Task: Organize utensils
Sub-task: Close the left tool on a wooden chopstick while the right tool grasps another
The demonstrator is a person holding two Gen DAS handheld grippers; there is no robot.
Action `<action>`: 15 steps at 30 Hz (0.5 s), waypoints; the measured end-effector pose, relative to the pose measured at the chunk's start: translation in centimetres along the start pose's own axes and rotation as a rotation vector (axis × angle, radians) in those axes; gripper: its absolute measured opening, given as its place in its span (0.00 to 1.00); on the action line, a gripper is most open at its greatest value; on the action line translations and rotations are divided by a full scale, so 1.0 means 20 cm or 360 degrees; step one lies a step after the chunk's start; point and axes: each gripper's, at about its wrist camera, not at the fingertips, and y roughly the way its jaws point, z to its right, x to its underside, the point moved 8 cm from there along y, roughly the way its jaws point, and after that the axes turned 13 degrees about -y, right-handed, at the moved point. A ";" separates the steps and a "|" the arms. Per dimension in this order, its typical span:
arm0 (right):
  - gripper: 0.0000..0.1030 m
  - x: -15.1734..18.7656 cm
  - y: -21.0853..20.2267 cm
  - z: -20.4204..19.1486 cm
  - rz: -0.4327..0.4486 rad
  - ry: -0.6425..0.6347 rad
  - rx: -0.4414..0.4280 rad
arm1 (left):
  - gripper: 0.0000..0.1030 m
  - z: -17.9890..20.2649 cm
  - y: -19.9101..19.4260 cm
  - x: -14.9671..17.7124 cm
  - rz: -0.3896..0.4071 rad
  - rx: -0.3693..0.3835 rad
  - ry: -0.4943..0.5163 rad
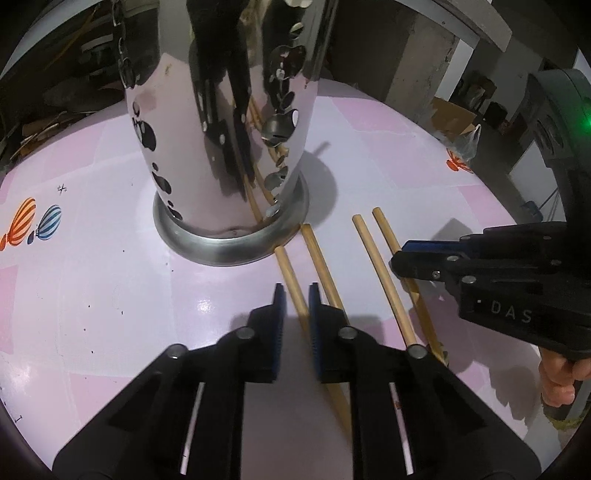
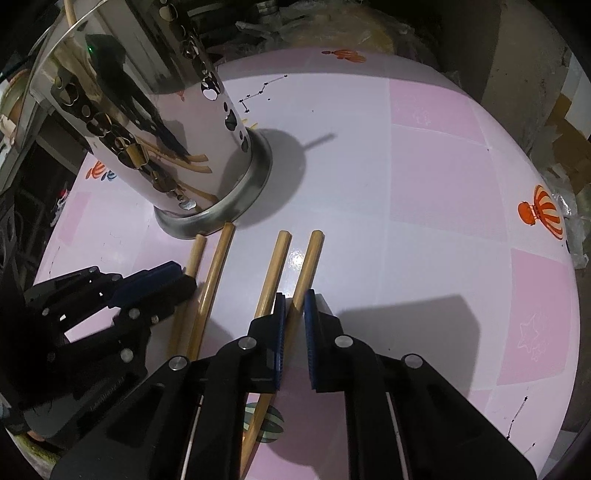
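Several wooden chopsticks lie side by side on the pink table in front of a shiny perforated steel utensil holder (image 1: pixel 221 147), also in the right wrist view (image 2: pixel 147 122). My left gripper (image 1: pixel 297 295) straddles the leftmost chopstick (image 1: pixel 291 280), jaws narrowly apart around it. My right gripper (image 2: pixel 293 302) straddles the rightmost chopstick (image 2: pixel 308 266) the same way; it also shows in the left wrist view (image 1: pixel 402 258). Two chopsticks (image 2: pixel 212 277) (image 2: pixel 271 273) lie between. One chopstick end (image 2: pixel 70 11) sticks out of the holder.
The table (image 2: pixel 443 184) has a pink patterned cover with balloon prints (image 2: pixel 543 214). Cardboard and clutter (image 1: pixel 454 114) lie beyond the far edge. The left gripper (image 2: pixel 155 284) sits close beside my right one.
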 end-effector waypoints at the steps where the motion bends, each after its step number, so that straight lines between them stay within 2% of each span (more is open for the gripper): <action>1: 0.10 0.00 0.00 0.00 -0.0003 -0.0003 -0.0006 | 0.09 0.00 0.00 0.00 -0.0004 -0.0004 0.0000; 6: 0.10 0.00 0.00 0.03 -0.0011 0.0009 -0.0029 | 0.09 -0.01 -0.01 -0.03 -0.0032 -0.0019 0.0005; 15: 0.11 -0.05 0.01 0.06 -0.0016 0.0005 0.0012 | 0.09 0.00 0.04 -0.11 -0.0035 -0.0048 -0.0010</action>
